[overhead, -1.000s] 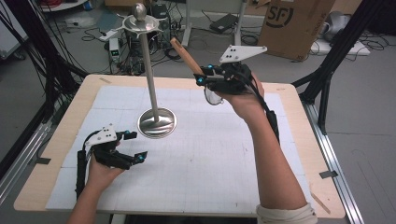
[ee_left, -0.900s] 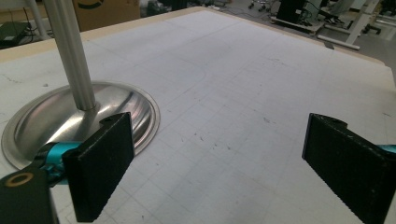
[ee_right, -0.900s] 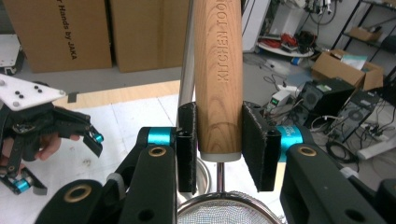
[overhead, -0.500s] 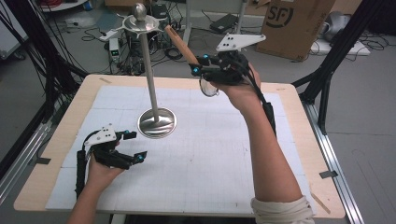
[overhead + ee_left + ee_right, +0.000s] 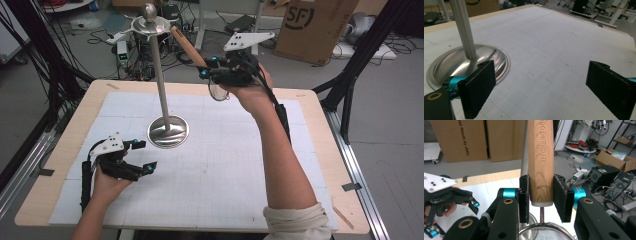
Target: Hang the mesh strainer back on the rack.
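Nearest the person, the left gripper point(image 5: 142, 156) is resting low over the white gridded mat point(image 5: 225, 165), its jaws standing wide apart with nothing between them, in the same spot as a second ago. Farther out, the right gripper point(image 5: 206, 68) is pinching the wooden handle point(image 5: 188, 46) of a small mesh strainer point(image 5: 218, 91), and since the earlier frames it has been rising and drifting toward the top of the steel stand point(image 5: 159, 80), so the handle tip is now lying just beside the stand's upper dish point(image 5: 149, 26). The high view is showing the strainer hanging below the right hand, well above the table point(image 5: 320, 125). The right gripper view is revealing what that view cannot: the pads point(image 5: 524, 197) are pressing on both sides of the handle point(image 5: 540, 162) just above its metal ferrule, with the mesh bowl point(image 5: 544, 232) directly beneath and the stand's pole behind. The left gripper view is showing the stand's round base point(image 5: 461, 62) just beside its left jaw. Stamped on the handle are the words "KITCHEN TOO", cut off at the edge; a carton point(image 5: 459, 138) behind is reading "our Hands by JAKA", and another box point(image 5: 315, 25) is carrying "SF"
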